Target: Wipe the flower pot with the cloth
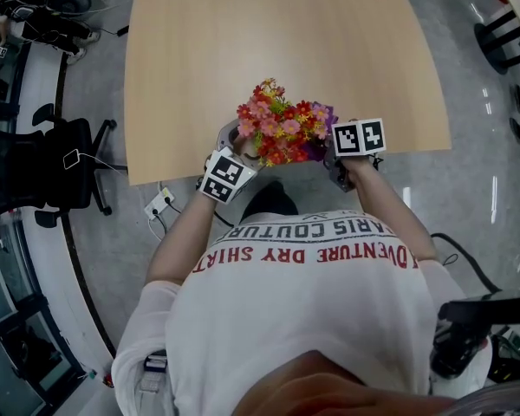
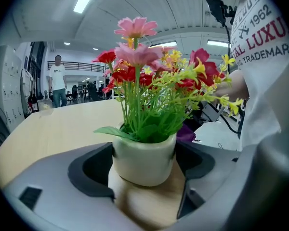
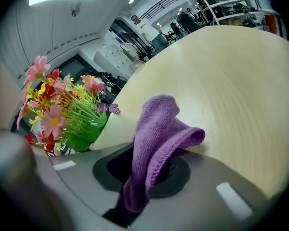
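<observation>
The left tool [image 2: 145, 159] is clamped on the cream flower pot [image 2: 137, 167], its dark pads pressing on the pot's two sides. The pot stands upright on the pale wooden desk [image 1: 277, 50], at the edge nearest the person. A bunch of artificial flowers [image 1: 279, 133] in pink, red and yellow on green stems fills the pot and, in the head view, hides it from above. The right tool [image 3: 143, 179] is closed on a purple cloth [image 3: 160, 129], which rises from between its jaws in a loose fold and droops over to the right. This tool sits just beside the flowers on their right, with the pot's cream wall showing close behind the cloth in the right gripper view; whether cloth and pot touch cannot be told. A small purple butterfly ornament [image 3: 108, 108] sits among the stems. The person wears a white shirt [image 1: 303, 319] with red lettering.
</observation>
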The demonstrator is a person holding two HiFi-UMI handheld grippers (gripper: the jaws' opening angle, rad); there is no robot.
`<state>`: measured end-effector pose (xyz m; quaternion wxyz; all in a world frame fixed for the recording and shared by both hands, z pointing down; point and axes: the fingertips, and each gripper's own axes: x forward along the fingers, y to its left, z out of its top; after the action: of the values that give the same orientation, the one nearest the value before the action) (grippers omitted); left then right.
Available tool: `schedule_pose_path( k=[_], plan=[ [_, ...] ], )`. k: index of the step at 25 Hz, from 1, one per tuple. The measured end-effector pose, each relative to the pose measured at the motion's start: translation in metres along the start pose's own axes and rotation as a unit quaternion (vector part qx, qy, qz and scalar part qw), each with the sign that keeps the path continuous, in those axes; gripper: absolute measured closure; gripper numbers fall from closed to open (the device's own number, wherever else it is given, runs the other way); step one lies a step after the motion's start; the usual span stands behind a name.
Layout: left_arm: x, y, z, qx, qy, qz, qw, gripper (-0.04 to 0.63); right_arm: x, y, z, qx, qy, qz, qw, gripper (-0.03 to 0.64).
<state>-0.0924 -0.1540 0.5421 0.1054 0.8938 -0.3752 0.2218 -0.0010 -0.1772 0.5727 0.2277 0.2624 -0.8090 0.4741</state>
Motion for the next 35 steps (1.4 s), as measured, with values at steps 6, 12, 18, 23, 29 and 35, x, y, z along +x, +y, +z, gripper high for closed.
schedule_pose_path(
  k=[6, 12, 18, 23, 29, 35],
  plan=[
    [0.001, 0.001, -0.003, -0.005, 0.000, 0.053, 0.9986, 0.172, -0.014, 0.001, 0.000, 0.011, -0.031, 0.016, 0.999, 0.569],
    [-0.009, -0.012, -0.012, -0.080, -0.006, 0.120, 0.9895, 0.127, -0.051, -0.004, -0.015, 0.013, -0.064, 0.013, 0.998, 0.569],
    [-0.009, -0.032, -0.014, -0.120, -0.010, 0.184, 0.9755, 0.063, -0.084, 0.003, -0.040, 0.016, -0.094, 0.018, 0.995, 0.569],
    [-0.007, -0.038, -0.004, -0.161, -0.013, 0.256, 0.9532, 0.063, -0.117, 0.006, -0.061, 0.021, -0.112, 0.008, 0.993, 0.569],
    [0.007, -0.032, -0.005, -0.188, -0.015, 0.303, 0.9342, 0.063, -0.140, -0.009, -0.077, 0.034, -0.128, -0.004, 0.991, 0.569],
    [0.011, -0.019, -0.003, -0.212, -0.027, 0.324, 0.9213, 0.064, -0.143, -0.015, -0.078, 0.037, -0.130, -0.010, 0.991, 0.569]
  ],
)
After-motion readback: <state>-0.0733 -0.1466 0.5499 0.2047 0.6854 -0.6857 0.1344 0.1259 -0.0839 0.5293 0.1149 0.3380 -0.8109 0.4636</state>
